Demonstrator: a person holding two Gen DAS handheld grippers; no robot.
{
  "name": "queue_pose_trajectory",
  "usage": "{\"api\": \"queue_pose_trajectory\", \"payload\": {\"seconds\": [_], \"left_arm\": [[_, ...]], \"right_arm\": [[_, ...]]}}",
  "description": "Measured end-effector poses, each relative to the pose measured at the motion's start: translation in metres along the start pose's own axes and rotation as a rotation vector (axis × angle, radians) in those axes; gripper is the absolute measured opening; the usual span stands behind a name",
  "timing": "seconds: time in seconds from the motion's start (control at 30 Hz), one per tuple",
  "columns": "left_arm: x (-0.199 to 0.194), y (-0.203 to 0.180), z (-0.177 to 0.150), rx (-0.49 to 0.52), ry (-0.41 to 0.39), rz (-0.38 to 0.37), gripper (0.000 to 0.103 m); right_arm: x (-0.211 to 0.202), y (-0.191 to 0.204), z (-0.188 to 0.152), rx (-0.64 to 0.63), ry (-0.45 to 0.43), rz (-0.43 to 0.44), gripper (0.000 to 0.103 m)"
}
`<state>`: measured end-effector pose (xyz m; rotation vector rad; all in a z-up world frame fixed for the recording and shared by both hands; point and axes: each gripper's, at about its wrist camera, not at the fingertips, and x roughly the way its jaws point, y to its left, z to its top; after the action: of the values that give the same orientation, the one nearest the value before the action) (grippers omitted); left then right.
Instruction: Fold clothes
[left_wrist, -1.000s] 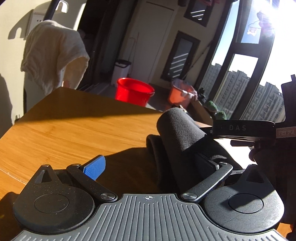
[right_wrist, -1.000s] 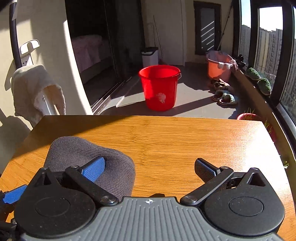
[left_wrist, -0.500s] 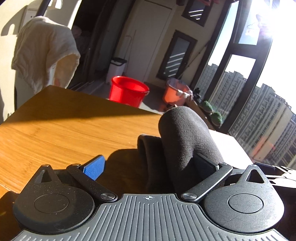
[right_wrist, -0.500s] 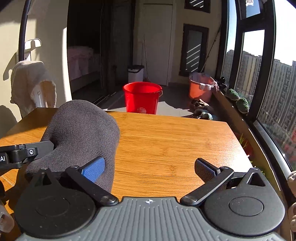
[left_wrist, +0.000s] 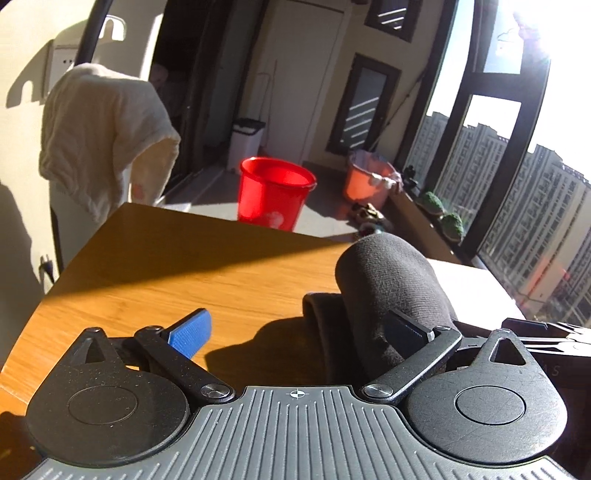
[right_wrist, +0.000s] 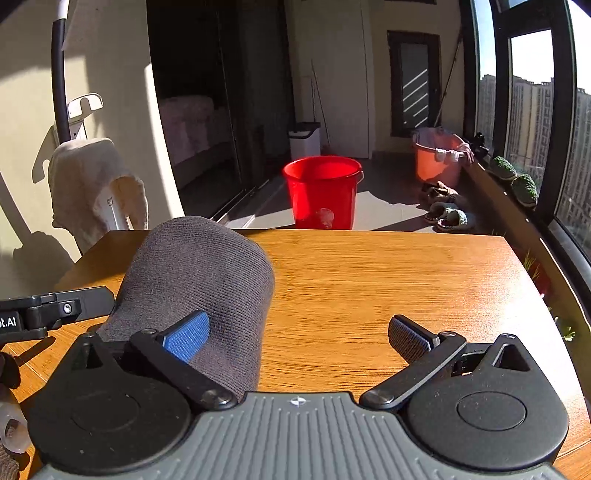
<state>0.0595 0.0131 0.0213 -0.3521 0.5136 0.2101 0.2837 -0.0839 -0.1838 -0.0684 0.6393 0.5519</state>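
The right gripper (right_wrist: 298, 336) has tipped back down from half a second ago, so the table (right_wrist: 406, 288) fills more of its view again, while the left gripper (left_wrist: 297, 328) has swung slightly, bringing the white towel (left_wrist: 103, 140) on the wall rack closer to centre. The grey cloth (right_wrist: 199, 273) still stands as a rounded hump between the two tools.

In the right wrist view the cloth bulges up over and behind the blue left finger (right_wrist: 186, 336), with the far finger (right_wrist: 410, 338) well apart from it over bare wood; the jaws stand wide and grip nothing. In the left wrist view the same cloth (left_wrist: 391, 291) rises over the right-hand finger (left_wrist: 406, 332), and the blue finger (left_wrist: 190, 332) sits far off across open table, so this gripper is spread too. The cloth rests against one finger of each tool without being pinched by either.

The hump looks like a fold doubled over, with a second layer showing at its base just left of the right-hand finger in the left view. The fold appears formed but not pressed flat; it probably needs lowering and smoothing. A red bucket (right_wrist: 323, 192) stands on the floor beyond the table.
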Motion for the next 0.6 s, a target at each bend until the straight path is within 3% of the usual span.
{"api": "queue_pose_trajectory", "payload": {"seconds": [0.07,0.17,0.3,0.37,0.53,0.6], "left_arm": [[-0.001,-0.005,0.008,0.015,-0.001,-0.032,0.102],[0.025,-0.015,-0.001,0.127,0.070,0.062,0.103],[0.031,0.008,-0.010,0.003,0.092,0.011,0.103],[0.031,0.010,-0.012,0.000,0.091,0.009,0.103],[0.030,0.009,-0.016,-0.019,0.088,0.033,0.103],[0.028,0.010,-0.018,-0.057,0.104,0.021,0.103]], "right_arm": [[-0.001,0.000,0.000,-0.014,-0.002,-0.001,0.103],[-0.008,0.004,-0.001,-0.031,-0.019,-0.001,0.103],[-0.020,0.001,0.016,0.002,-0.068,0.069,0.103],[-0.009,0.005,0.034,-0.006,-0.065,0.054,0.103],[0.056,0.017,0.050,-0.010,0.118,0.052,0.103],[0.059,0.011,0.049,0.028,0.138,0.073,0.103]]}}
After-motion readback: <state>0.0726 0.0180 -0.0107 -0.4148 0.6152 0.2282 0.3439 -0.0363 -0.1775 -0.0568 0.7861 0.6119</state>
